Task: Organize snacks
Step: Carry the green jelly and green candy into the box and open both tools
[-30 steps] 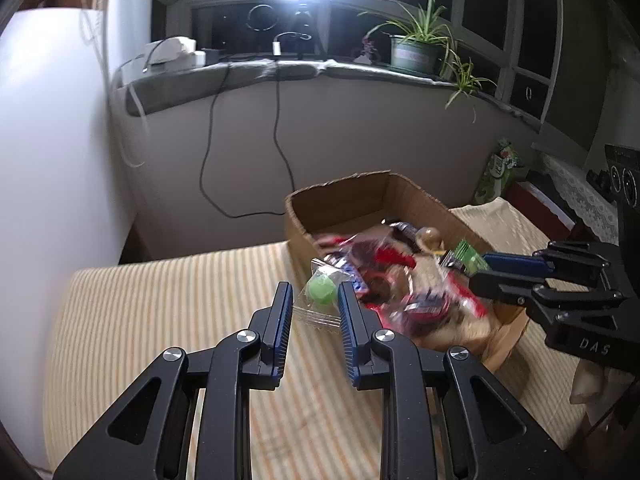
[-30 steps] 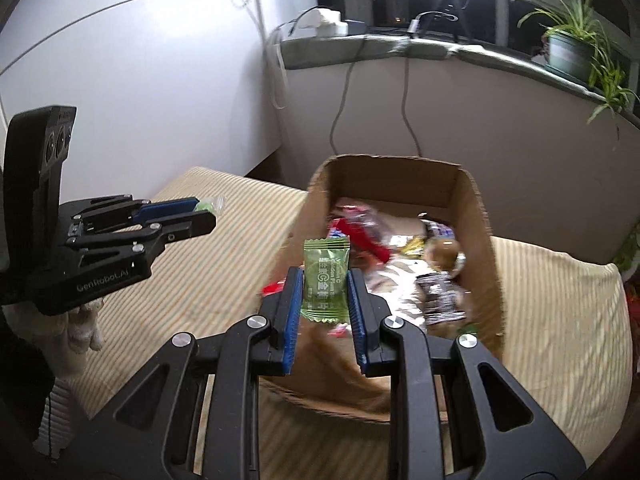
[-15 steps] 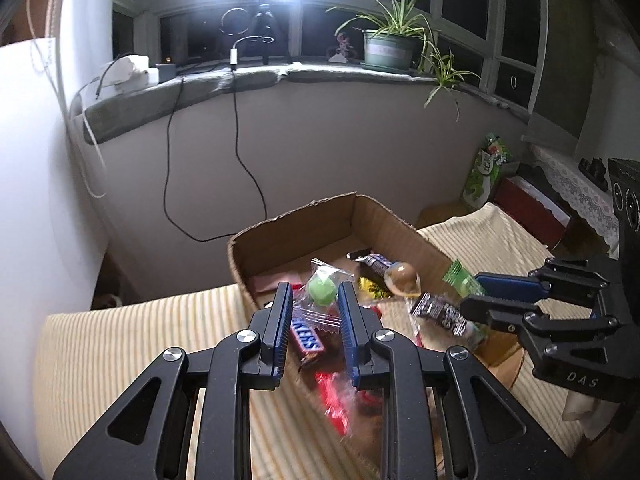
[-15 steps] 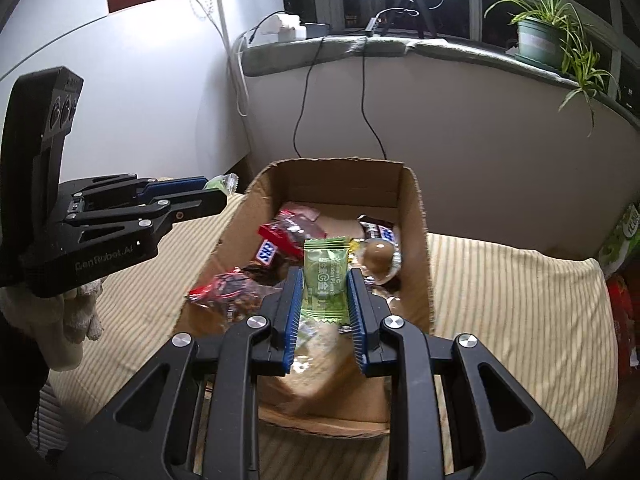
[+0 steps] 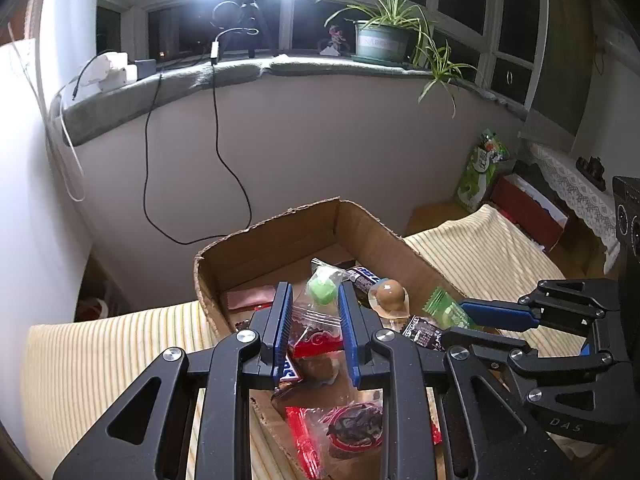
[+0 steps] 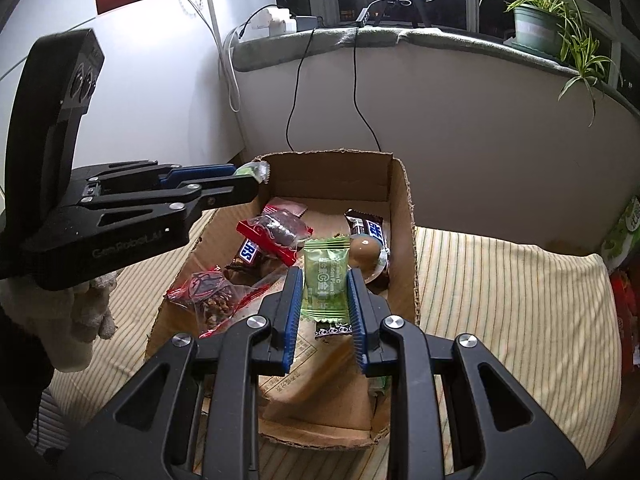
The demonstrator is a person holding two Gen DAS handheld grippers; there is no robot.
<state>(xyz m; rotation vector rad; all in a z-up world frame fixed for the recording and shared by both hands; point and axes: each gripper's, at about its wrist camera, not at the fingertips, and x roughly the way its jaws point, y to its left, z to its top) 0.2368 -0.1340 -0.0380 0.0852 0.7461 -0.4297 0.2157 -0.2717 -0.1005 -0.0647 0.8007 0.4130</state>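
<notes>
Left gripper (image 5: 313, 322): jaws narrowed onto a clear-wrapped green candy (image 5: 322, 289), which sits pinched at the fingertips. Right gripper (image 6: 323, 307): jaws closed on a flat green sachet (image 6: 323, 283), held upright by its two side edges. Both grippers hang over the open cardboard box (image 6: 409, 240), which rests on a striped yellow cloth (image 6: 500, 280).

Inside the box, outward from the right jaws: a brown round sweet (image 6: 363, 249) at 1 o'clock, a dark chocolate bar (image 6: 368, 225) beyond it, a red-edged packet (image 6: 276, 233) at 11 o'clock, and a clear bag of dark pieces (image 6: 210, 292) at 9 o'clock. In the left wrist view, a red packet (image 5: 320, 340) lies directly below the left jaws.

Judged step: depositing both held snacks in the box. It would be done well by lowering each piece until it is well inside the walls, over a bare patch of floor or a flat packet, then opening the jaws fully and lifting straight up so no wrapper catches on the ribbed pads.

Hard to make out: the print on most wrappers; the near corners of the box, covered by the gripper bodies; whether the candy's wrapper tail touches the packets beneath. Bright window glare washes out the sill at 12 o'clock.
</notes>
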